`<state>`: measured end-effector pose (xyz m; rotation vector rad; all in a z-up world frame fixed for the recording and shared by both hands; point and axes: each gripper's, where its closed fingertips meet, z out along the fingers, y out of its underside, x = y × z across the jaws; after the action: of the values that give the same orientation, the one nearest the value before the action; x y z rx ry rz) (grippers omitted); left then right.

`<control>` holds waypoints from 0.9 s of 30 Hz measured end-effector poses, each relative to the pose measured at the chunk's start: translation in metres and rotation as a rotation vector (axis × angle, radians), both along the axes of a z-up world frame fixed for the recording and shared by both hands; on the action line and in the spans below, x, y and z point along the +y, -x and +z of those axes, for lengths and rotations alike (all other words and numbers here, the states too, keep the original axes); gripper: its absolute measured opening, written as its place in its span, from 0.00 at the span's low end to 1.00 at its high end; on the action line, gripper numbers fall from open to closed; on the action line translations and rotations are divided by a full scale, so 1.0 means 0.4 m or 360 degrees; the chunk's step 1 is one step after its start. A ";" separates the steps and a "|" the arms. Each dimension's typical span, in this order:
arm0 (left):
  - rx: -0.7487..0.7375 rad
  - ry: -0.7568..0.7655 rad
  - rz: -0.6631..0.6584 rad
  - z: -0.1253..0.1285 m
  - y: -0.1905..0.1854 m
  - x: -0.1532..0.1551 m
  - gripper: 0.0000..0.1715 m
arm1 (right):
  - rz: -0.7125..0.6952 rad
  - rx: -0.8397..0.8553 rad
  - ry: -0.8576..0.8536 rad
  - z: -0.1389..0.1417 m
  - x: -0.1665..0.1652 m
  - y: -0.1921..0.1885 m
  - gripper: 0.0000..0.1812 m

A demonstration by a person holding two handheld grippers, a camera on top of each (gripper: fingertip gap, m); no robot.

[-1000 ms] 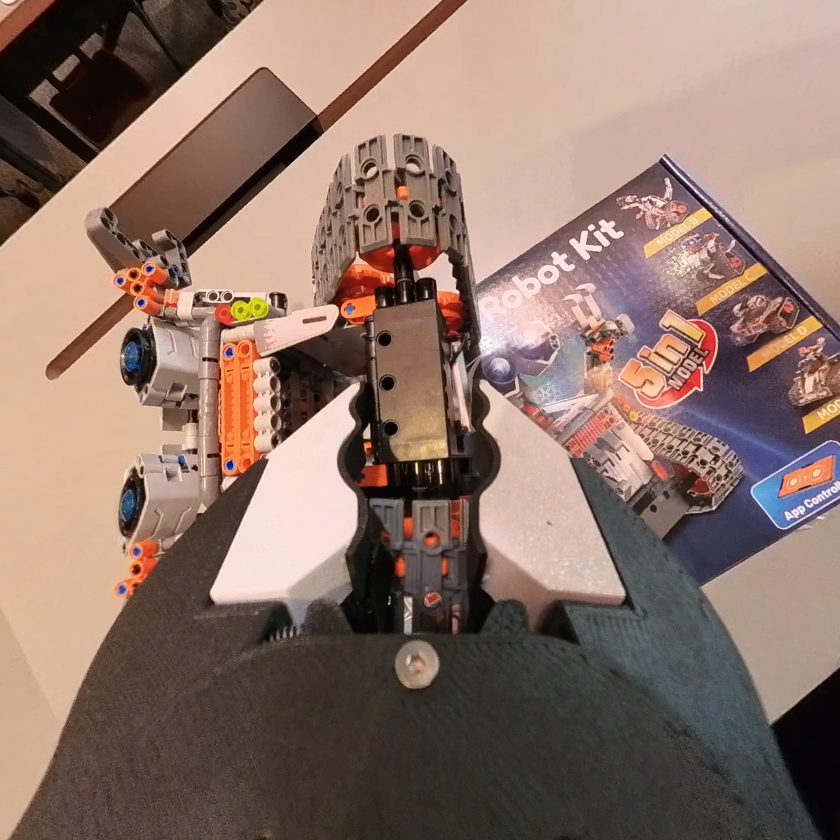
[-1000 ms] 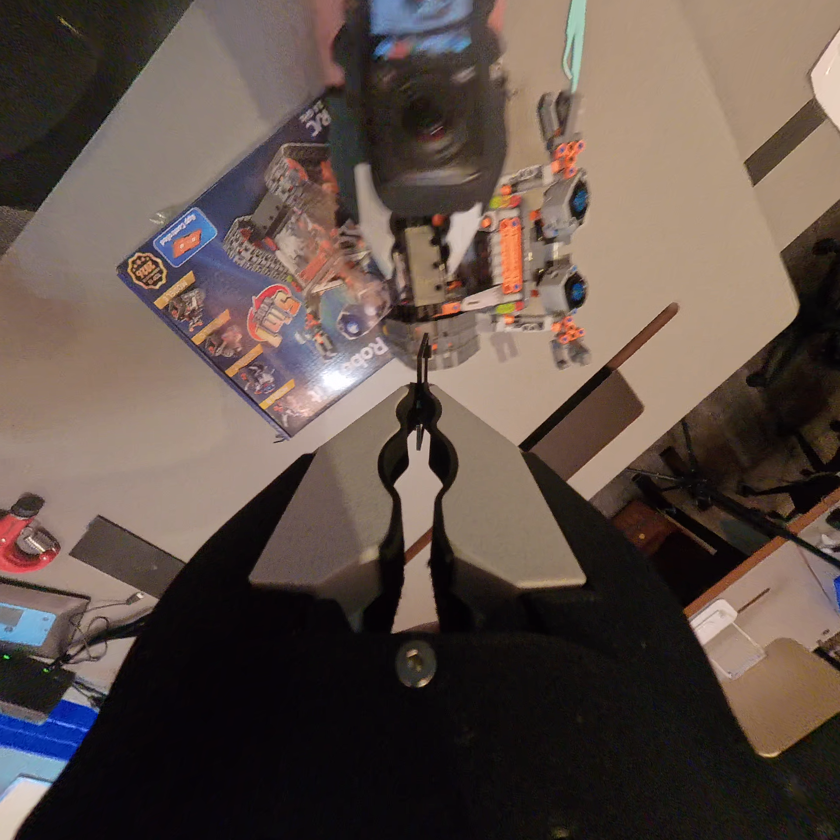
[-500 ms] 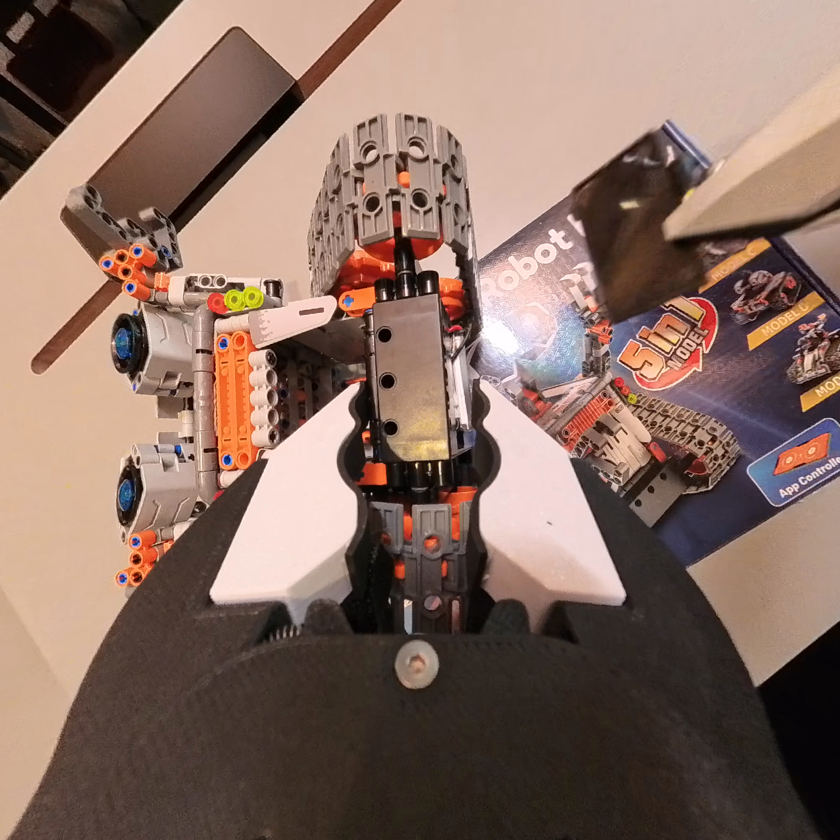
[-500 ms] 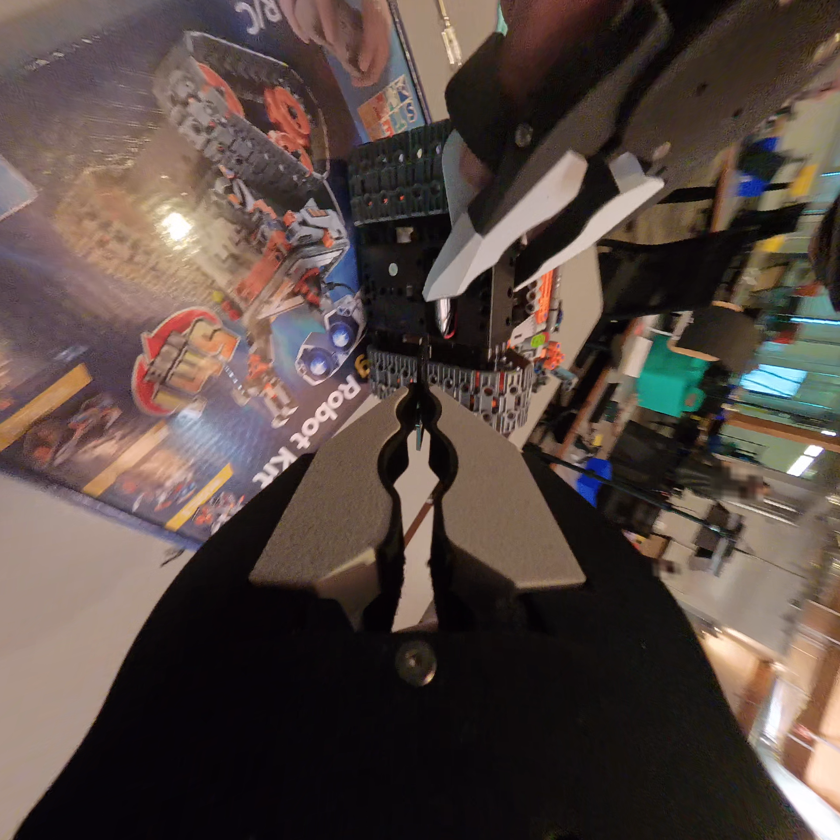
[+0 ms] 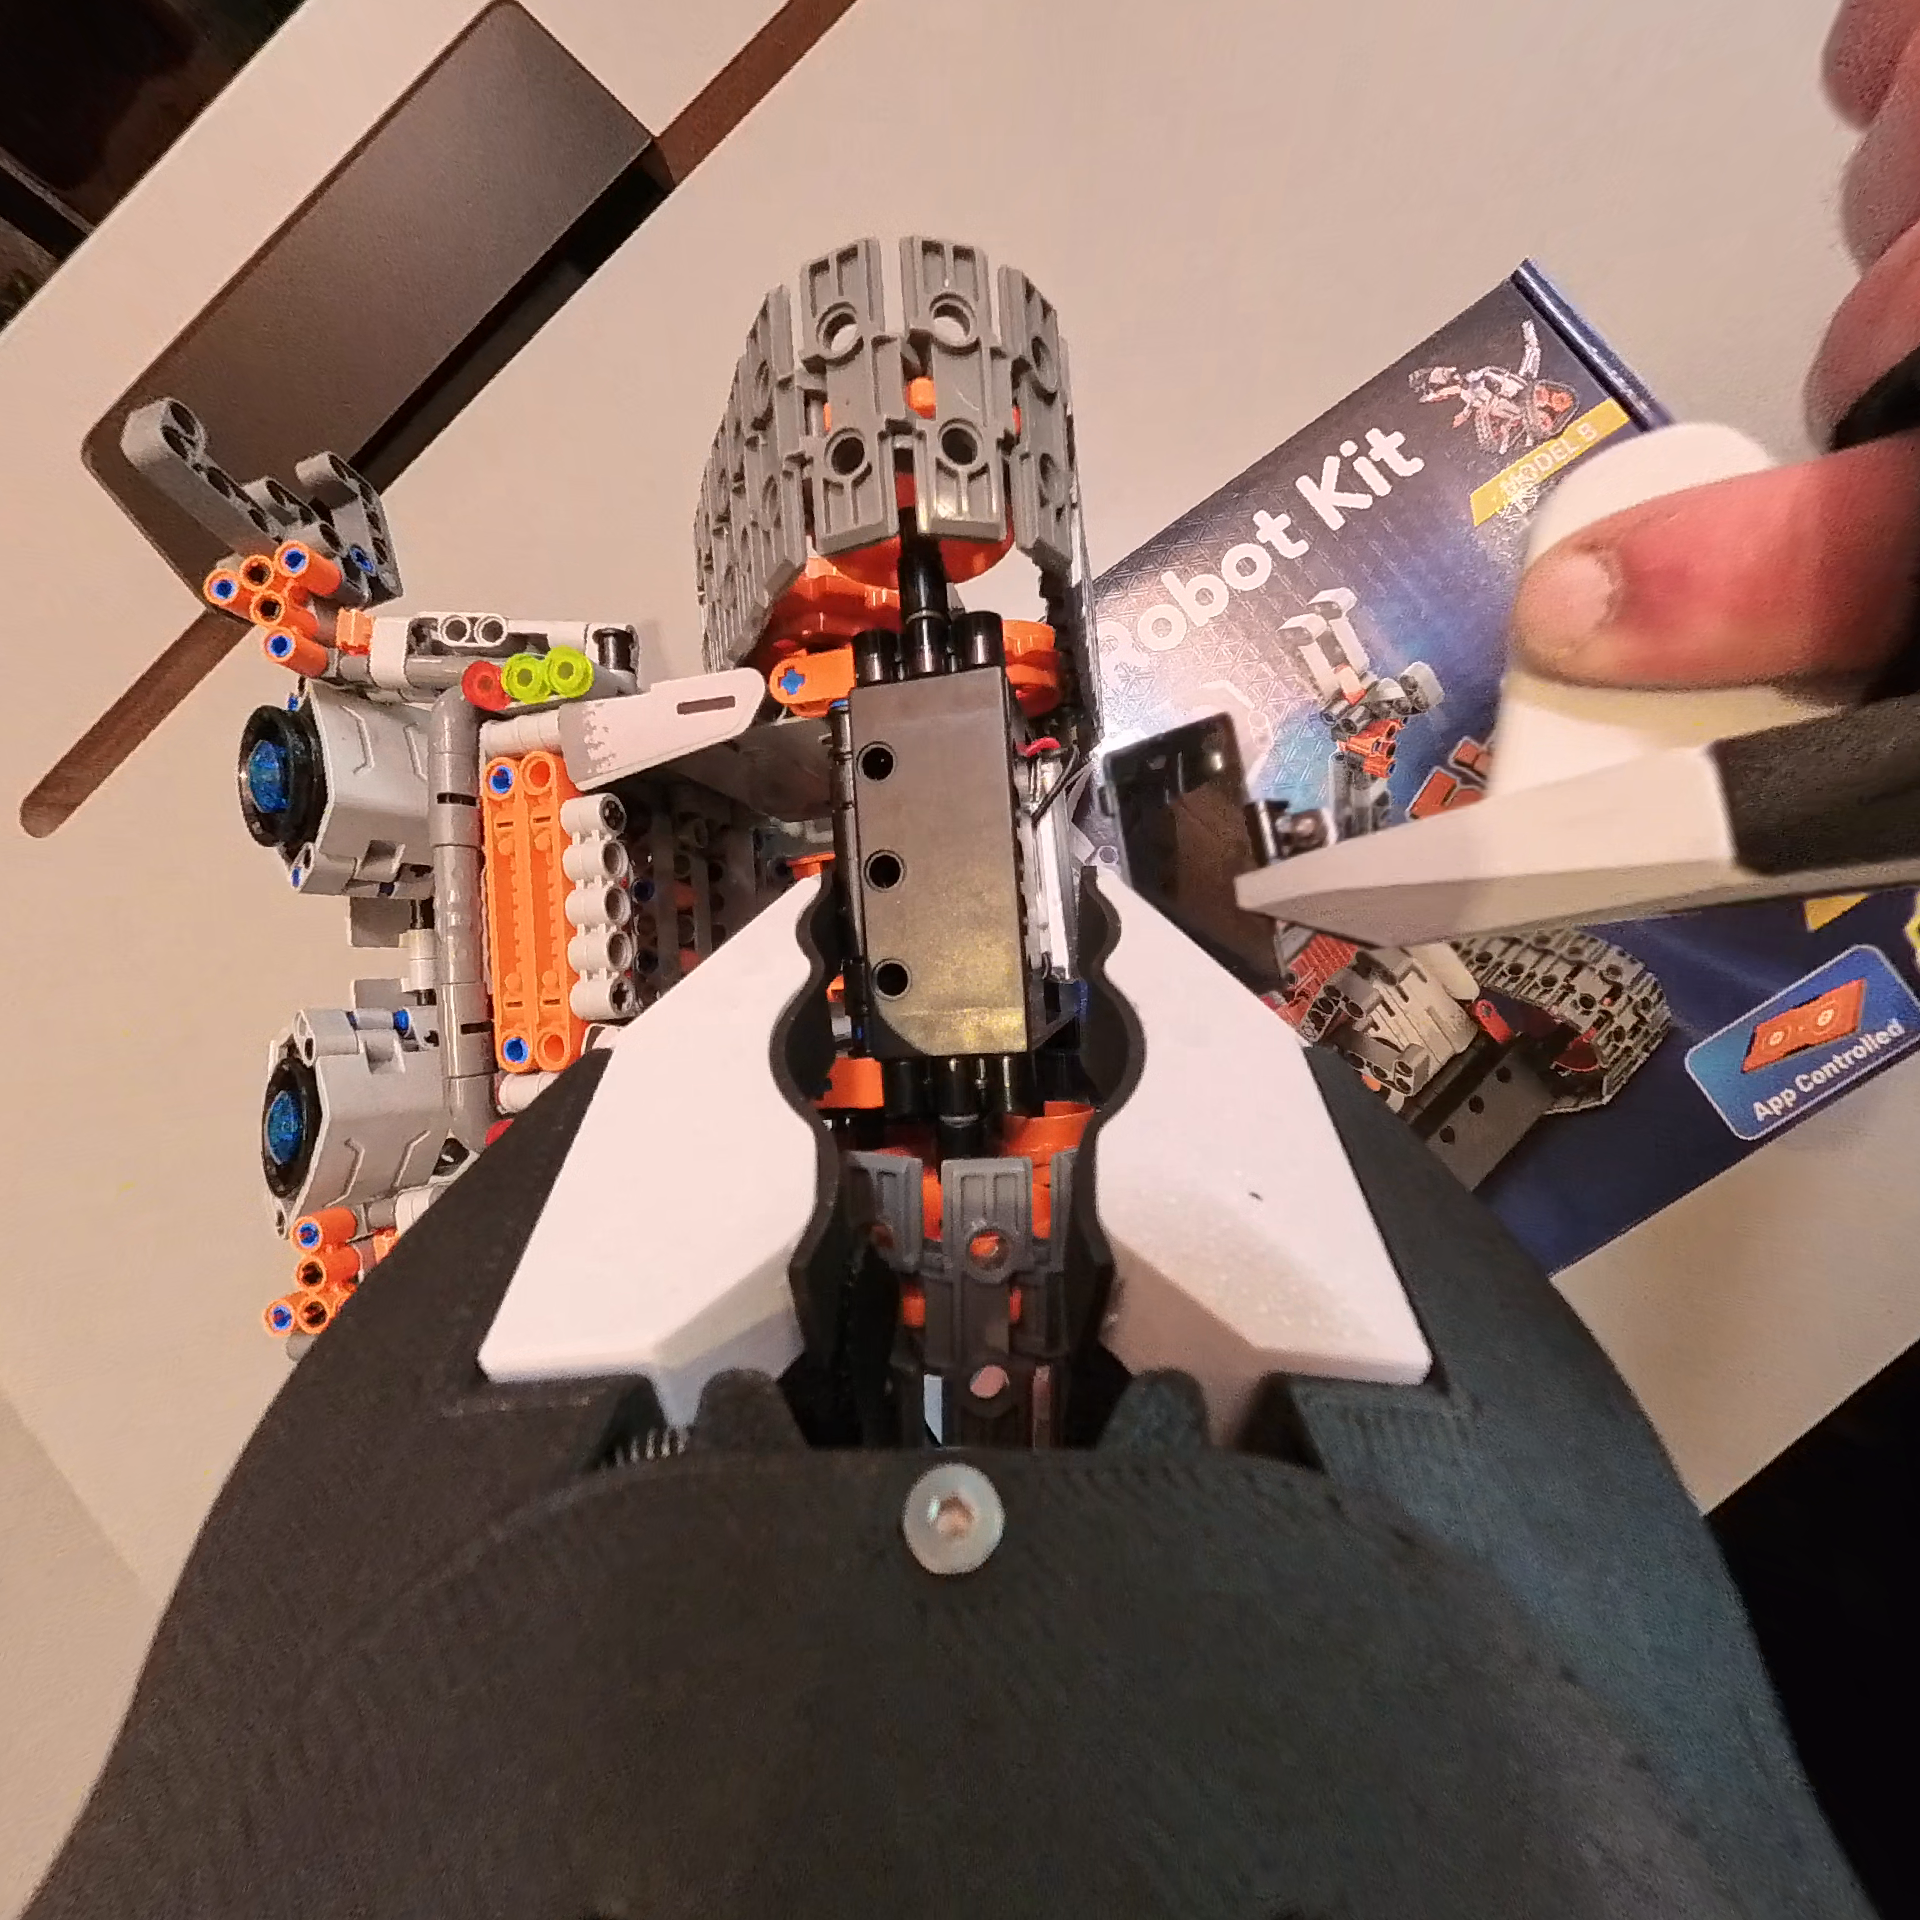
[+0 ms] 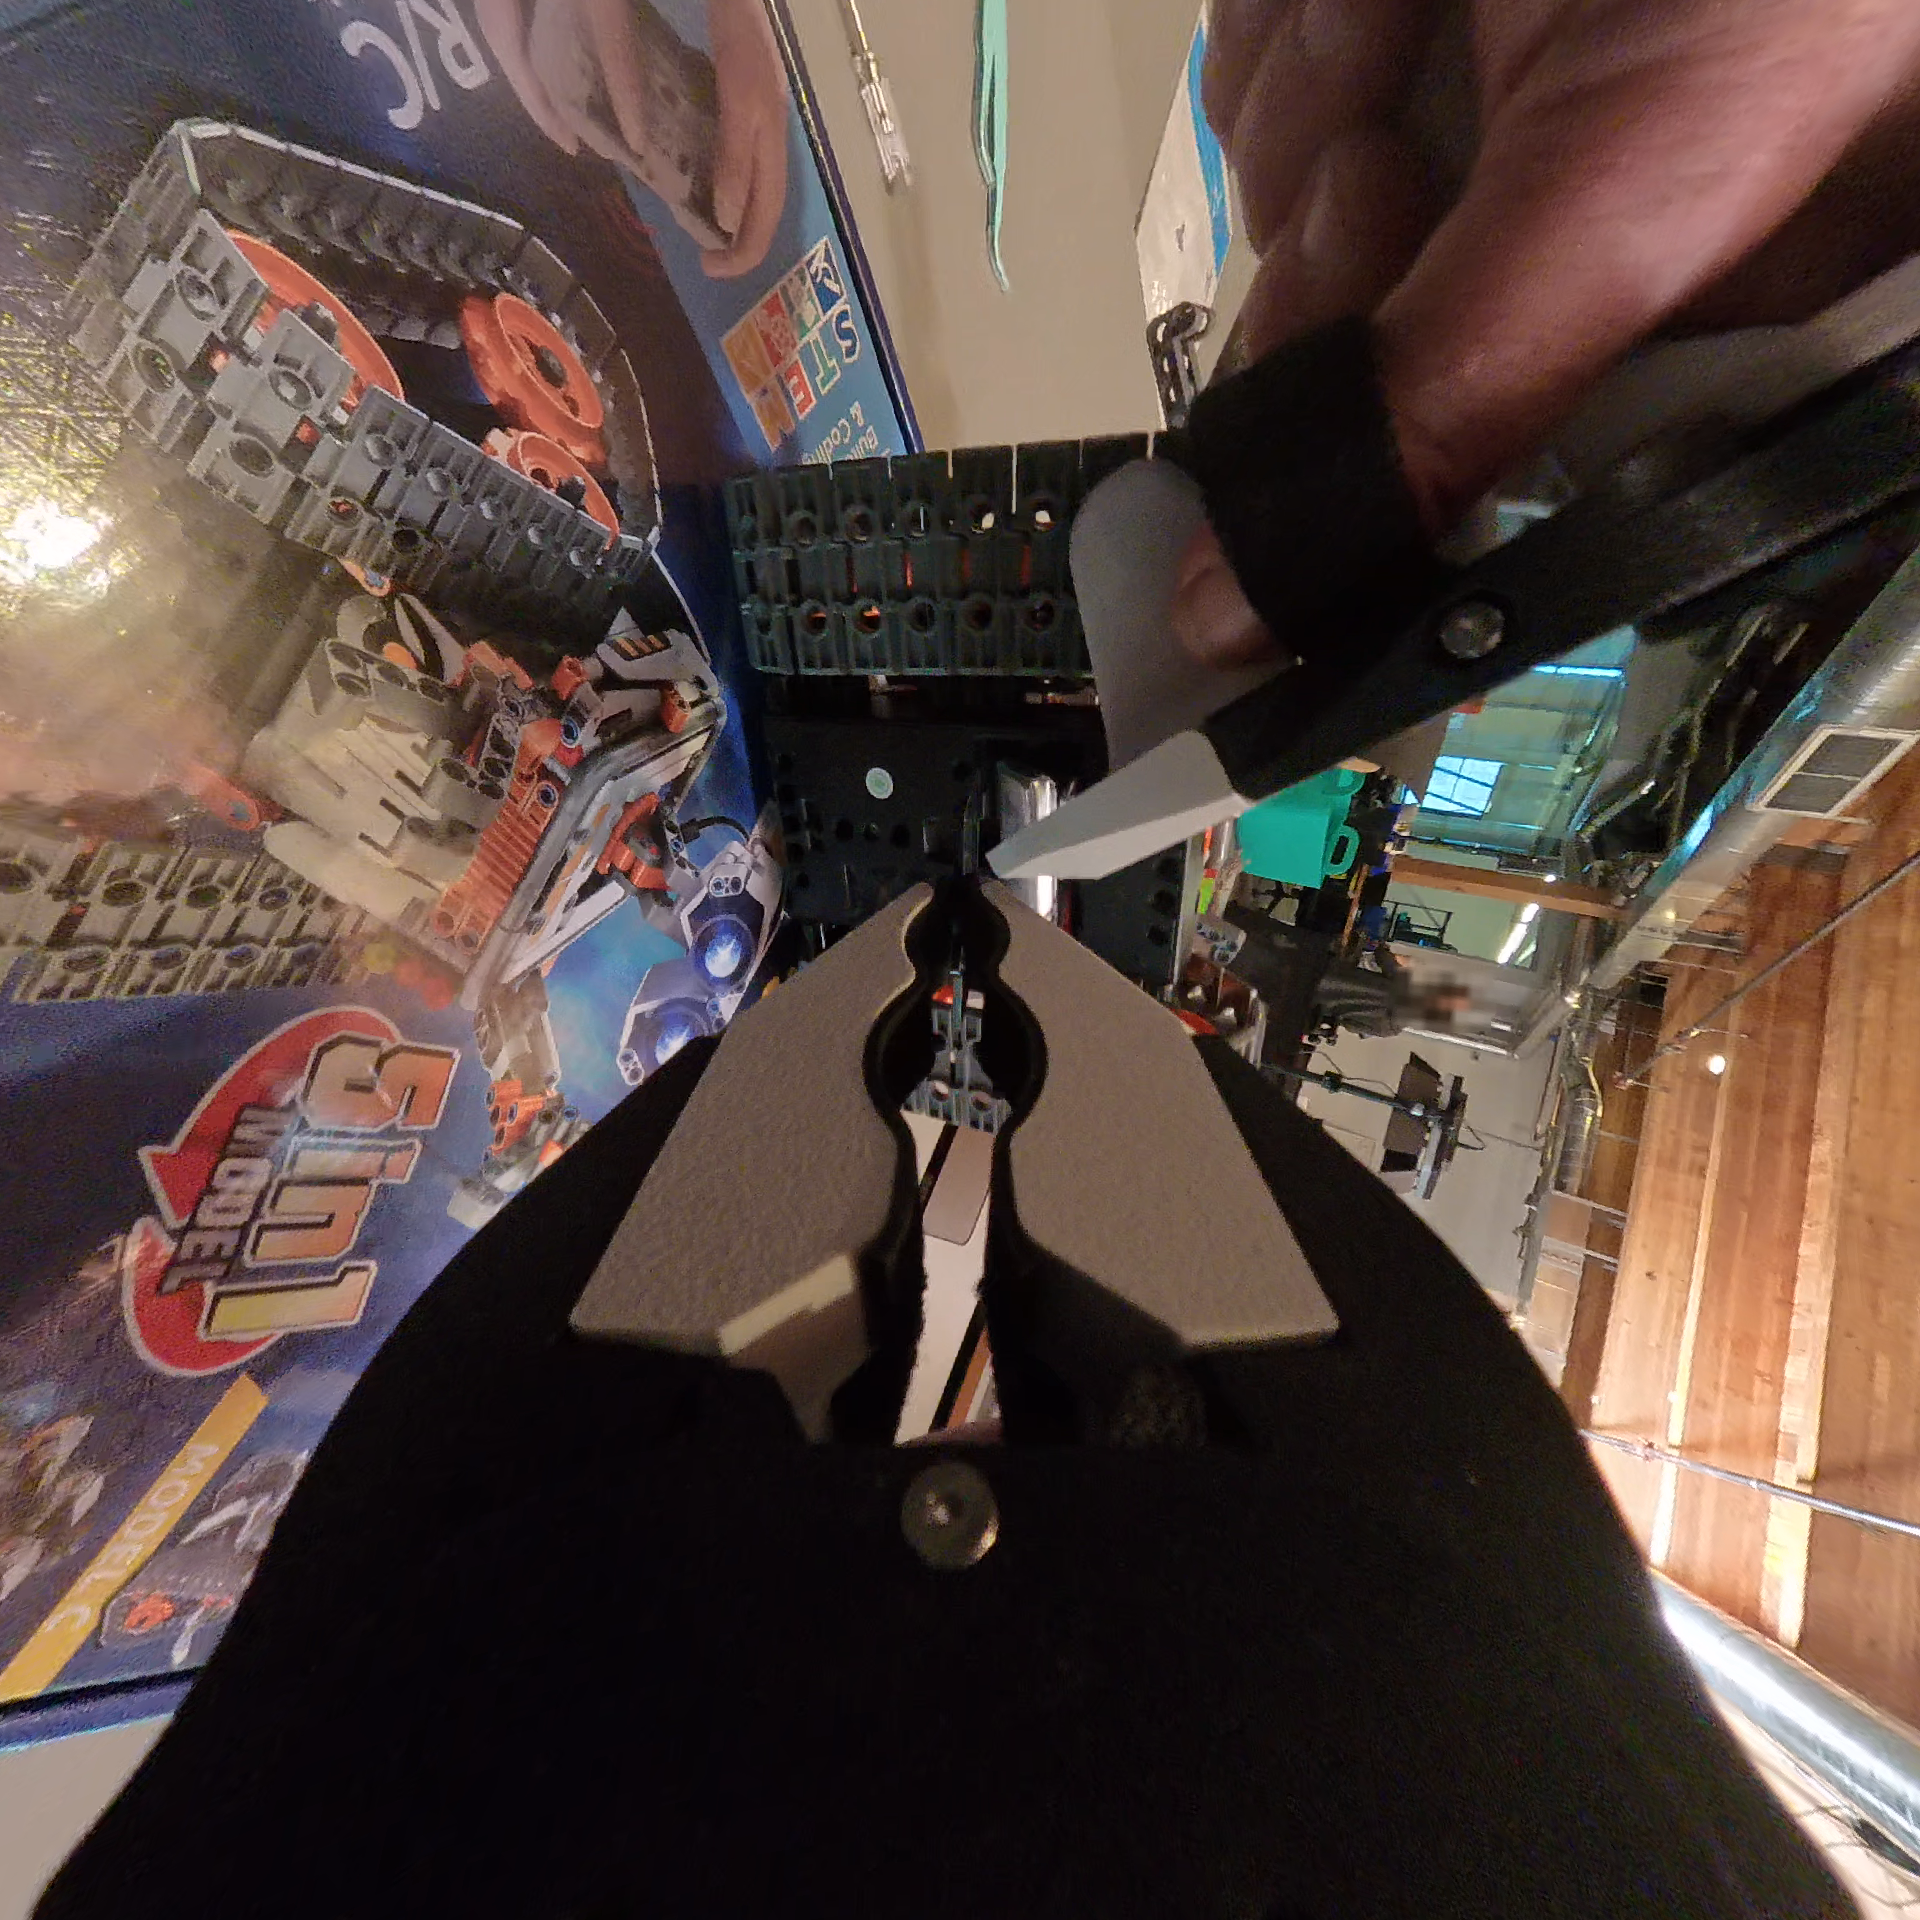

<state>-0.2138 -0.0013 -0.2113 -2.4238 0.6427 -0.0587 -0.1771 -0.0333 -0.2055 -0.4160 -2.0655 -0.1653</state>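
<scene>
Left tongs (image 5: 951, 997) clamped on brick-built robot (image 5: 914, 582); right tongs (image 6: 961, 899) pinching thin black piece (image 6: 966, 831) beside kit box (image 5: 1558, 790).

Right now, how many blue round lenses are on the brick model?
2. Both are on the brick model, left of its orange beam in the picture: upper blue lens near its top, lower blue lens below it. More may hide behind the left claw.
</scene>
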 end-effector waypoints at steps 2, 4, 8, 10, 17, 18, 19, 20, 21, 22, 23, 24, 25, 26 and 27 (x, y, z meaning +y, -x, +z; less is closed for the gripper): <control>0.0001 0.0005 -0.0004 0.000 0.000 0.000 0.25 | -0.0012 0.0010 -0.0029 -0.004 0.003 0.011 0.00; 0.0000 0.0009 -0.0008 0.001 0.000 0.001 0.25 | -0.0018 0.0005 -0.0049 -0.009 0.007 0.017 0.00; -0.0002 0.0015 -0.0015 0.000 0.000 -0.001 0.25 | -0.0028 -0.0006 -0.0067 -0.020 0.020 0.023 0.00; -0.0004 0.0017 -0.0018 0.000 0.001 -0.001 0.25 | -0.0029 -0.0004 -0.0070 -0.018 0.021 0.025 0.00; -0.0005 0.0023 -0.0023 0.001 0.002 -0.001 0.25 | -0.0028 0.0007 -0.0029 -0.017 0.013 0.018 0.00; -0.0007 0.0024 -0.0022 0.001 0.003 -0.001 0.25 | -0.0032 0.0008 0.0002 -0.014 0.007 0.011 0.00; -0.0013 0.0026 -0.0020 0.002 0.003 -0.001 0.25 | -0.0036 0.0006 0.0027 -0.013 0.002 0.004 0.00; -0.0019 0.0028 -0.0017 0.002 0.004 0.000 0.25 | -0.0057 0.0009 0.0046 -0.009 0.001 -0.005 0.00; -0.0027 0.0031 -0.0016 0.003 0.005 0.001 0.25 | -0.0080 0.0009 0.0092 -0.005 -0.002 -0.016 0.00; -0.0035 0.0033 -0.0015 0.003 0.006 0.001 0.25 | -0.0093 0.0010 0.0158 -0.003 -0.009 -0.027 0.00; -0.0045 0.0037 -0.0014 0.004 0.007 0.001 0.25 | -0.0101 0.0002 0.0211 -0.003 -0.018 -0.039 0.00; -0.0053 0.0040 -0.0012 0.004 0.008 0.001 0.25 | -0.0131 0.0004 0.0239 -0.004 -0.018 -0.051 0.00; -0.0061 0.0041 -0.0012 0.005 0.009 0.001 0.25 | -0.0162 0.0015 0.0261 -0.004 -0.019 -0.061 0.00; -0.0065 0.0042 -0.0015 0.005 0.009 0.001 0.25 | -0.0181 0.0019 0.0299 -0.007 -0.023 -0.072 0.00; -0.0067 0.0042 -0.0017 0.005 0.010 0.001 0.25 | -0.0202 0.0029 0.0335 -0.009 -0.027 -0.080 0.00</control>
<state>-0.2176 -0.0009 -0.2093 -2.4378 0.6394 -0.1229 -0.1451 -0.0441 -0.2091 -0.6760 -2.0464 -0.0190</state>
